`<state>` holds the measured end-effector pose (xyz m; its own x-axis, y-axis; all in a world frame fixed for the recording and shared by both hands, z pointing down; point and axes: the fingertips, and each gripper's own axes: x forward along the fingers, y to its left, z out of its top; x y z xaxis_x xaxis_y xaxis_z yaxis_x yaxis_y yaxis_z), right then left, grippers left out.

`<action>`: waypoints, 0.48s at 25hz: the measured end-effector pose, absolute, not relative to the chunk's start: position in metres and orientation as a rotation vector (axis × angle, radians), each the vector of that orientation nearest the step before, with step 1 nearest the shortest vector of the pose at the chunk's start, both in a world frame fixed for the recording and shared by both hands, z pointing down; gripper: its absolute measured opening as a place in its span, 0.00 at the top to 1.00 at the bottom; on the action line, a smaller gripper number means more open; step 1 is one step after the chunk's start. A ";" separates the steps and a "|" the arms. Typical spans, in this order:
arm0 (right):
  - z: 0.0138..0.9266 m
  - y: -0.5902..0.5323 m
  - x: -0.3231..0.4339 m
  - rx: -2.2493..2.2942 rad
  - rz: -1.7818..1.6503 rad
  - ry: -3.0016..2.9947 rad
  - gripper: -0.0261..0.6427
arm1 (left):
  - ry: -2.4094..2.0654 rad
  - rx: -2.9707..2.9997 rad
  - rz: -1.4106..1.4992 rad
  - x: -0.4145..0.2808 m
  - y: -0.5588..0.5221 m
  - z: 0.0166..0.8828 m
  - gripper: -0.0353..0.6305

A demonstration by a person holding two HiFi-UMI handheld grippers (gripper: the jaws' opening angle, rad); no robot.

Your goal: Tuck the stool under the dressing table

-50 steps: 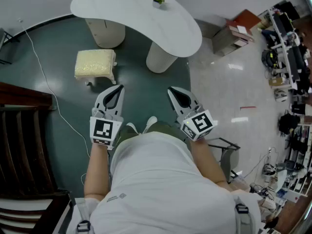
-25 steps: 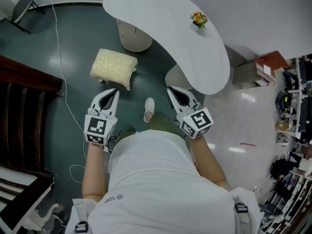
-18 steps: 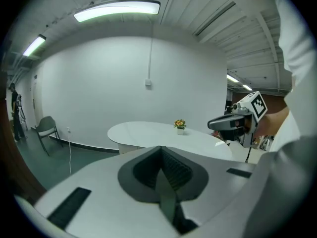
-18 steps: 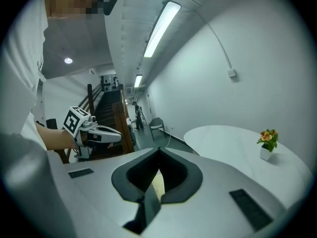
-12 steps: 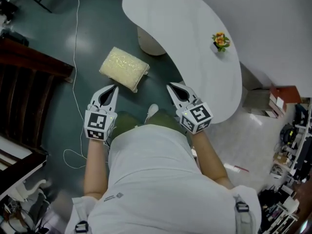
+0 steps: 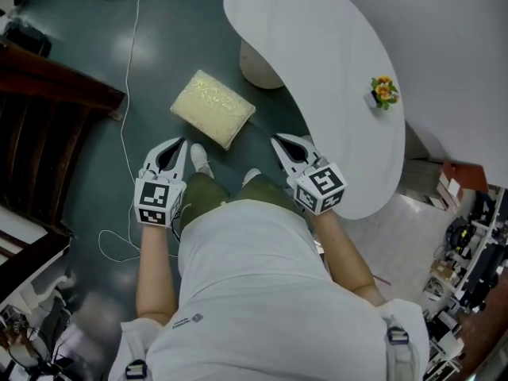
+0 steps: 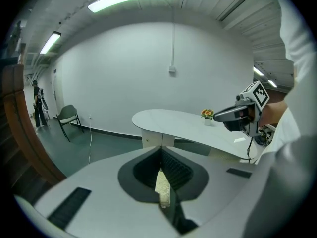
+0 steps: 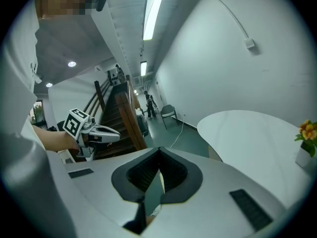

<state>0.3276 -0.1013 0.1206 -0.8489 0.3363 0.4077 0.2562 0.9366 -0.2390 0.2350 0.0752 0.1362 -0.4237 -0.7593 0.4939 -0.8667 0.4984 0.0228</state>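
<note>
A cream cushioned stool [image 6: 213, 108] stands on the dark green floor, just left of the white kidney-shaped dressing table [image 6: 317, 46] and clear of its top. My left gripper [image 6: 178, 142] is shut and empty, its tip just short of the stool's near left corner. The right gripper [image 6: 276, 140], also shut and empty, hangs by the table's near edge, right of the stool. In the left gripper view a strip of the stool [image 7: 162, 188] shows past the closed jaws, with the table [image 7: 183, 125] and right gripper [image 7: 233, 114] beyond. The right gripper view shows the left gripper [image 8: 99, 132] and the table [image 8: 252, 138].
A small flower pot [image 6: 384, 91] sits on the table. A dark wooden staircase [image 6: 48, 133] fills the left side and a white cable [image 6: 127, 125] trails over the floor. The person's shoes [image 6: 198, 159] stand just before the stool. A folding chair [image 7: 68, 118] stands by the far wall.
The person has walked and turned toward the stool; stool and table now lie closer and further right in the head view. Both grippers came forward, still shut.
</note>
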 end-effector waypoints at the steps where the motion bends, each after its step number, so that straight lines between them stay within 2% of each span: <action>1: 0.122 -0.099 0.318 -0.417 0.247 -2.633 0.95 | -2.291 1.342 0.329 0.224 0.079 0.140 0.94; 12: 0.155 -0.066 0.216 -0.257 0.287 -2.554 0.95 | -2.055 1.499 0.368 0.104 0.101 0.192 0.94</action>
